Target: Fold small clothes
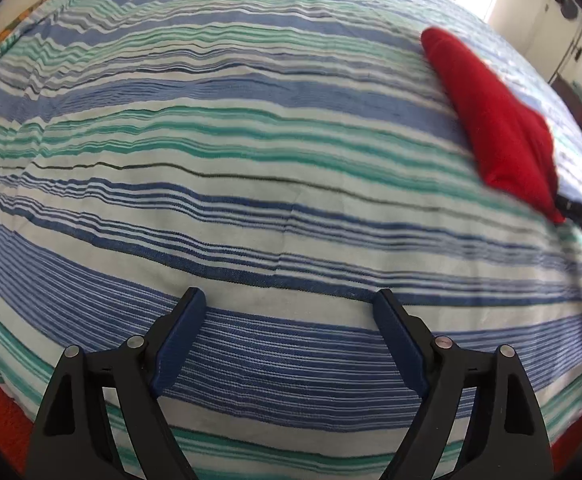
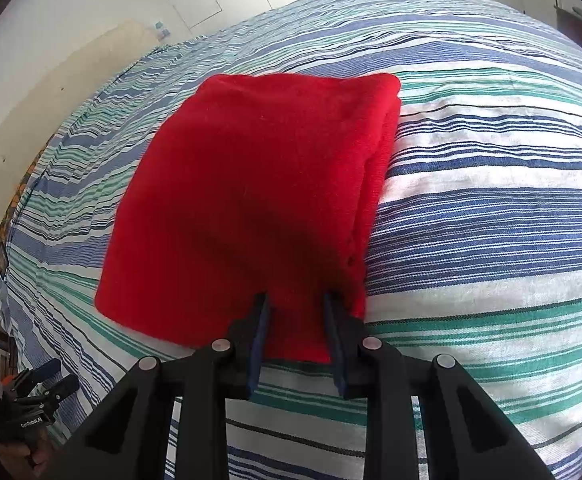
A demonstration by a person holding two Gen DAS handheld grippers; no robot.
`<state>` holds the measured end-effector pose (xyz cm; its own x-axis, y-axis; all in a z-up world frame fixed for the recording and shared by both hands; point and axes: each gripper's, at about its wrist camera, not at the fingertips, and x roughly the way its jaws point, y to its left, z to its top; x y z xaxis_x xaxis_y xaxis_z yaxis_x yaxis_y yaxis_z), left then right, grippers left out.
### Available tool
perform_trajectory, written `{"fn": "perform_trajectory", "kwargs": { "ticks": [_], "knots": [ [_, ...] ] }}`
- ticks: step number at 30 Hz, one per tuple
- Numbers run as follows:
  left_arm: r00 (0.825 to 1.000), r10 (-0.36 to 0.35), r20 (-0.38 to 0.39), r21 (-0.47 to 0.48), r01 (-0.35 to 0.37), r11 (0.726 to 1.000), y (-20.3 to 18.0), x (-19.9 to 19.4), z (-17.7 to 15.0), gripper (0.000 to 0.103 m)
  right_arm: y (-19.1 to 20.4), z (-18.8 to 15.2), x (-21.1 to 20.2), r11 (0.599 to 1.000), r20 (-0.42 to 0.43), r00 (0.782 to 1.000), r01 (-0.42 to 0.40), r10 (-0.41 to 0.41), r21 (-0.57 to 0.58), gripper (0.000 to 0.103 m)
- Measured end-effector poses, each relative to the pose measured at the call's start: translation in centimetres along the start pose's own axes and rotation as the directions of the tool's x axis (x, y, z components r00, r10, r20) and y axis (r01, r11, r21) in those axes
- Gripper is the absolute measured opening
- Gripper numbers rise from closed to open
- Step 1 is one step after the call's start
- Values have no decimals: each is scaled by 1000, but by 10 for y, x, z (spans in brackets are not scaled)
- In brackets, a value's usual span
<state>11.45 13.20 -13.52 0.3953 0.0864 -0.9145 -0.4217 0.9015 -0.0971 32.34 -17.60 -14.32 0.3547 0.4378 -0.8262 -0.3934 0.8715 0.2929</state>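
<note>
Bed (image 2: 491,208) under striped cover carried folded red garment (image 2: 251,200), lying flat. Fabric looked soft, light, limp; layered edge seemed best hold. Right claw (image 2: 297,312) narrowly parted over near corner, pads astride cloth, not visibly pinching. Left claw (image 1: 289,344) spread wide, empty, well apart from garment.

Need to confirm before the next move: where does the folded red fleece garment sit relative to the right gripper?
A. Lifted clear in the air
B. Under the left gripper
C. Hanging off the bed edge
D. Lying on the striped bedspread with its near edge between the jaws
D: in the right wrist view the folded red fleece garment lies flat on the striped bedspread, its near edge between the narrowly parted jaws of the right gripper.
</note>
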Motion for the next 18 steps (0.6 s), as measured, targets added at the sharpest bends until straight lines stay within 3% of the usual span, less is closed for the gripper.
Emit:
{"fn": "perform_trajectory", "kwargs": {
  "ticks": [2,5,6,9,15,18],
  "knots": [
    [995,-96,35,-53,98,994,3,-13,14,87,0,4,-12,1000,-28,1000,-14,14,-18,33],
    [970,-238,49,-96,242,966,-7,-13,48,88,-12,20,-44,995,18,995,-100,100,8,74],
    [960,-276,45,-92,279,956,-16,-8,62,88,-21,29,-56,994,58,993,-105,104,19,77],
    [937,-347,42,-60,350,935,-47,11,94,88,-57,62,-56,975,77,982,-180,171,130,77],
    [931,-355,-81,30,358,933,-101,61,121,88,-120,108,14,882,42,961,-267,273,387,77],
    [920,-362,-147,52,373,926,-118,78,123,89,-127,117,40,838,62,943,-321,328,442,77]
  ]
}}
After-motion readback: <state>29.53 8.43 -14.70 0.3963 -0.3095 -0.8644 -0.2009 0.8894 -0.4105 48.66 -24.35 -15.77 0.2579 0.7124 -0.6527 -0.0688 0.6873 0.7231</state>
